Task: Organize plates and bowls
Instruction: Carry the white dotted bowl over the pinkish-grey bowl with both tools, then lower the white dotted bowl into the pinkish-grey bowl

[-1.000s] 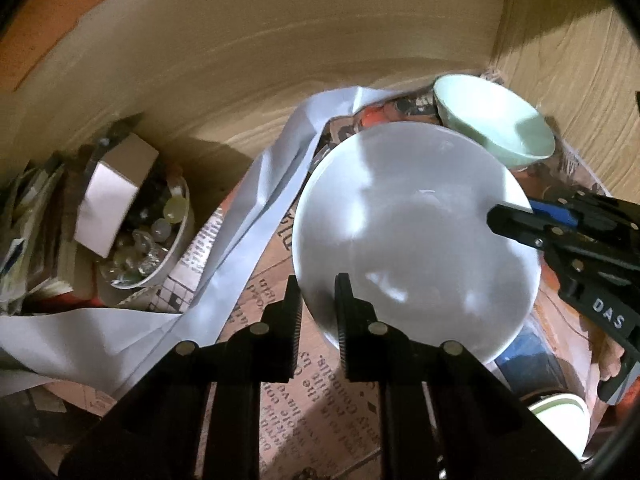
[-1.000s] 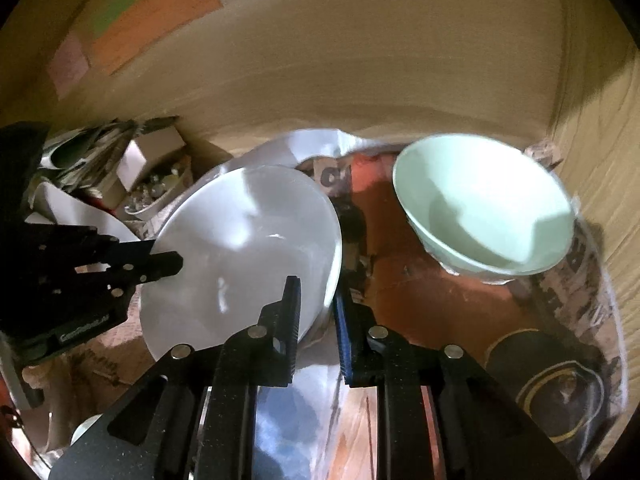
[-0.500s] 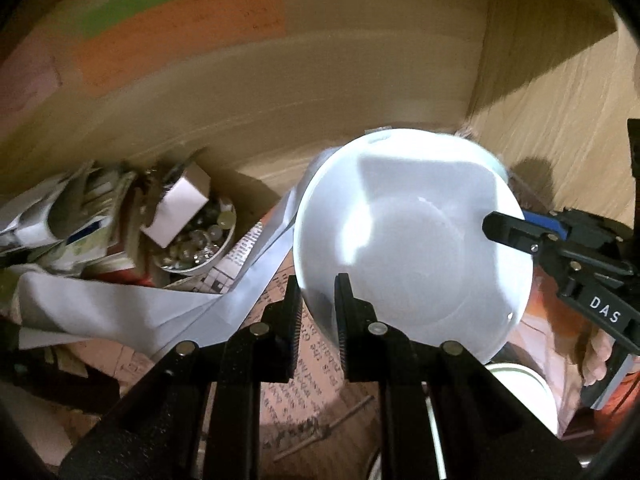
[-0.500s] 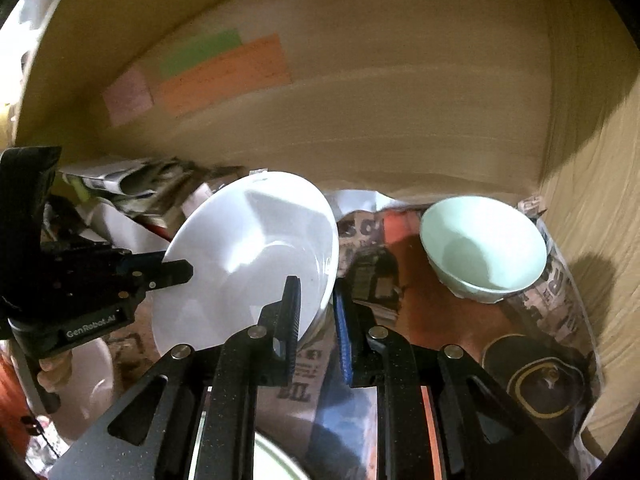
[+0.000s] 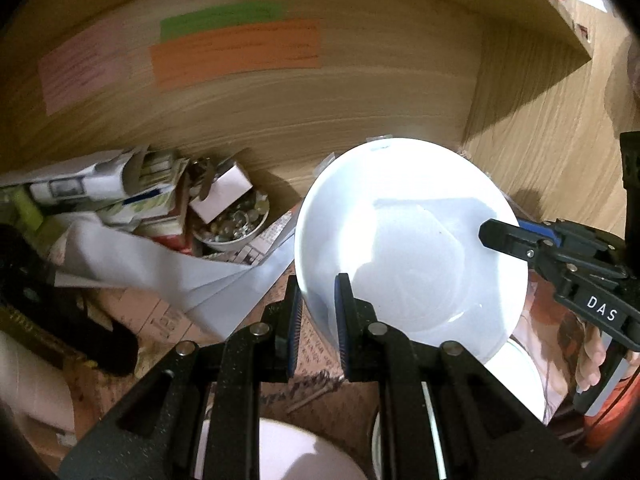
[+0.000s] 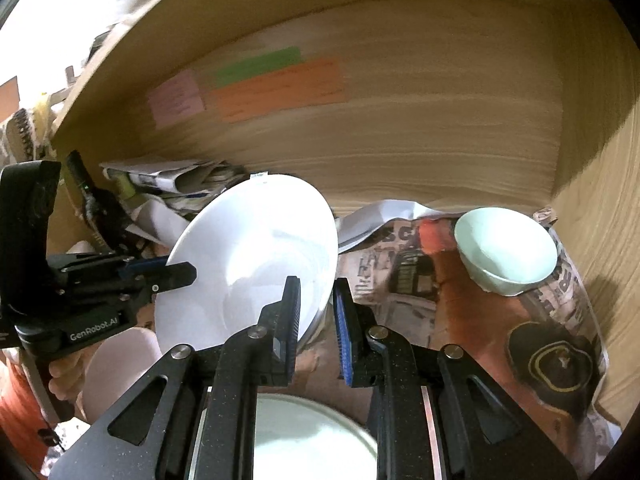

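A large white plate (image 5: pixel 412 248) hangs tilted in the air inside a wooden cabinet, held at two opposite rims. My left gripper (image 5: pixel 318 320) is shut on its near-left rim. My right gripper (image 6: pixel 316 316) is shut on the plate (image 6: pixel 248 260) at its right rim, and it shows from the side (image 5: pixel 496 236) in the left wrist view. A pale green bowl (image 6: pixel 506 250) stands on the newspaper at the back right corner. More white plates (image 5: pixel 516 376) lie below the held one, and another (image 6: pixel 308 436) sits under the right gripper.
Newspaper (image 6: pixel 440 272) lines the shelf floor. A small bowl of glass beads (image 5: pixel 232 224) with a white box, papers and a white cloth (image 5: pixel 160 264) crowd the left side. Coloured sticky notes (image 5: pixel 236 50) hang on the back wall. A black lid (image 6: pixel 556 364) lies at the right.
Both grippers have lifted the white plate up and drawn it back from the cabinet's rear. The green bowl stayed behind on the shelf and now looks smaller and farther away.
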{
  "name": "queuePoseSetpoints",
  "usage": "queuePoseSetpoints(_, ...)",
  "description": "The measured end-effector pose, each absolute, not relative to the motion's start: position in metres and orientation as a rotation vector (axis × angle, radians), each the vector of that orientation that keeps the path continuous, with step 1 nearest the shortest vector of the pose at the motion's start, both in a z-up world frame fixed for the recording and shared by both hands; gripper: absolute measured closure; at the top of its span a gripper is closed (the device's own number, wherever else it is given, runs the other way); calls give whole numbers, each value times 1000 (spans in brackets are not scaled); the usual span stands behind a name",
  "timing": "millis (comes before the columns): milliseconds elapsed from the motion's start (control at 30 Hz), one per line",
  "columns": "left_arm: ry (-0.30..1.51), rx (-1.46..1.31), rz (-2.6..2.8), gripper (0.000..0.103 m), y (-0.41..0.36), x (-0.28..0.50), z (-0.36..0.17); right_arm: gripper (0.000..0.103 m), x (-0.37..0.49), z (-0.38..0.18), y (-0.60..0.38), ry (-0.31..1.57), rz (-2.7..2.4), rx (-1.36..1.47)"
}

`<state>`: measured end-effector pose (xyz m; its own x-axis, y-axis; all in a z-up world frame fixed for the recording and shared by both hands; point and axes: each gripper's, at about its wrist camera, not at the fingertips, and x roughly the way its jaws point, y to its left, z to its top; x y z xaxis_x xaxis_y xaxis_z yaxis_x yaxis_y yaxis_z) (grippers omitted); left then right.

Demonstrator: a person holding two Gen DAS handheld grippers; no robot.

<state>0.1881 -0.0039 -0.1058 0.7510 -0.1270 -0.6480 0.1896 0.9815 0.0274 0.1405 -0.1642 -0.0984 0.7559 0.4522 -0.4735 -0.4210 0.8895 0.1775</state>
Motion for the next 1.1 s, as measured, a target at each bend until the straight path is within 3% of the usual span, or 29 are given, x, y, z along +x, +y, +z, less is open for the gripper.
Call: queuePoseSetpoints(1100,644,-10,-19,88,81,60,-121,85,70,-121,-75,549,664,4)
